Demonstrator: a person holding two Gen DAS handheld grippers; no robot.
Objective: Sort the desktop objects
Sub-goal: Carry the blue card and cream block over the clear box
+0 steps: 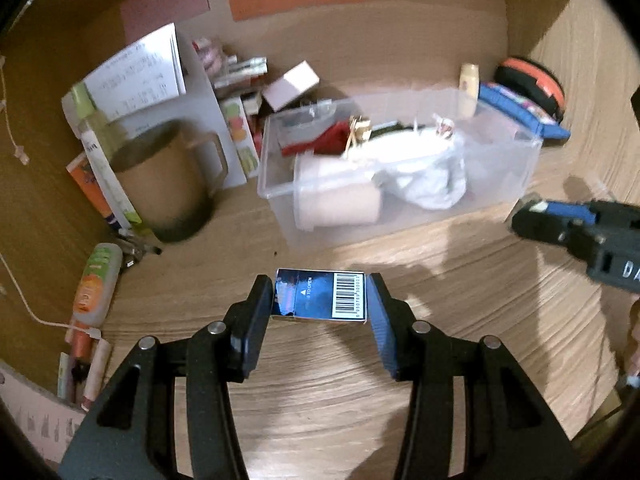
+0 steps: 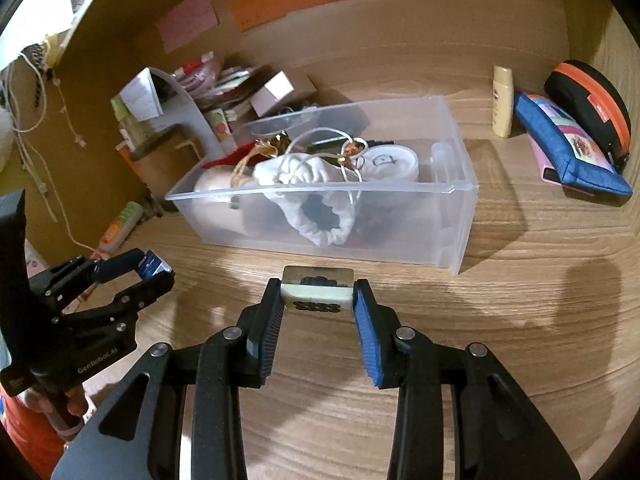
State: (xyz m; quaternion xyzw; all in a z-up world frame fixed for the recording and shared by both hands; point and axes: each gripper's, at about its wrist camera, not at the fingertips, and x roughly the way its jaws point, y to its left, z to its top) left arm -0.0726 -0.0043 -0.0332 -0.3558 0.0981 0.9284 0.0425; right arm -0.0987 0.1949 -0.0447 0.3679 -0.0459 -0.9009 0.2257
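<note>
Blue box (image 1: 320, 296) with the barcode sits clamped in the left gripper (image 1: 320, 300) above the wood desk (image 1: 320, 392). Right gripper (image 2: 318, 300) pinches a small pale block (image 2: 317, 294). Further back, the clear plastic bin (image 2: 460, 208) holds a white drawstring pouch (image 2: 312, 184), mug (image 1: 168, 176) off left.

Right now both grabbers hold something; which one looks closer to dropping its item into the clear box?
Probably the right gripper: its small pale block sits directly before the clear bin. The left gripper, holding the blue box, is off toward the bin's end.
</note>
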